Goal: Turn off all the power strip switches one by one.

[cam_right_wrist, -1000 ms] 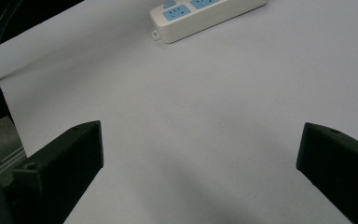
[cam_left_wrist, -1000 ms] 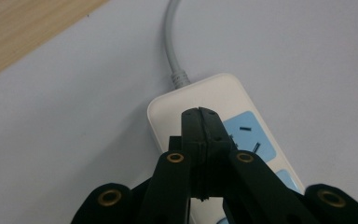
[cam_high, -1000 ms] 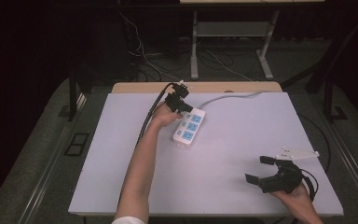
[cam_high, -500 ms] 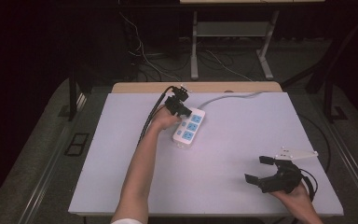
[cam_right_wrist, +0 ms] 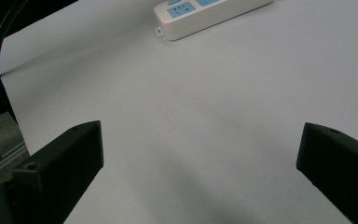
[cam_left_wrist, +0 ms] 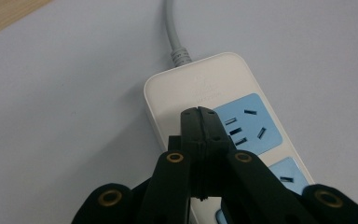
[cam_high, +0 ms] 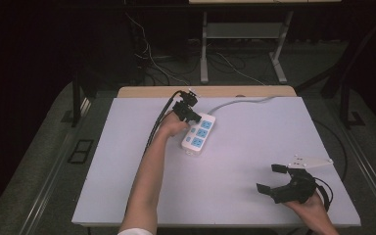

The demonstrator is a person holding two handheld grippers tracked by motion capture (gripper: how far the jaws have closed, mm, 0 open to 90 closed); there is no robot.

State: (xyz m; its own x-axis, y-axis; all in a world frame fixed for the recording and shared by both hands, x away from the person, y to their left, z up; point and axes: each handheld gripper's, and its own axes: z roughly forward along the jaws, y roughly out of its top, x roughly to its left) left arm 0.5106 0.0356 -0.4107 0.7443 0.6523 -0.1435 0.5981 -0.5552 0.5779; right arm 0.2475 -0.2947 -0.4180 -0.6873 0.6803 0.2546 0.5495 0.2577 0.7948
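Note:
A white power strip (cam_high: 199,133) with blue sockets lies at the back middle of the white table (cam_high: 127,171), its grey cord (cam_high: 240,102) running off to the back right. My left gripper (cam_high: 194,117) is shut with nothing between its jaws. In the left gripper view its tips (cam_left_wrist: 199,114) hover over the cord end of the strip (cam_left_wrist: 200,79), beside the first blue socket (cam_left_wrist: 247,123); whether they touch it I cannot tell. At the near right, my right gripper (cam_high: 269,178) stands open and holds nothing. In the right gripper view (cam_right_wrist: 200,144) it points across bare table toward the strip (cam_right_wrist: 214,14).
A wooden edge (cam_high: 205,91) borders the table's far side. Beyond it, cables and a metal frame (cam_high: 240,44) stand on the dark floor. A black cable (cam_high: 157,122) trails from the left gripper toward the table's near left.

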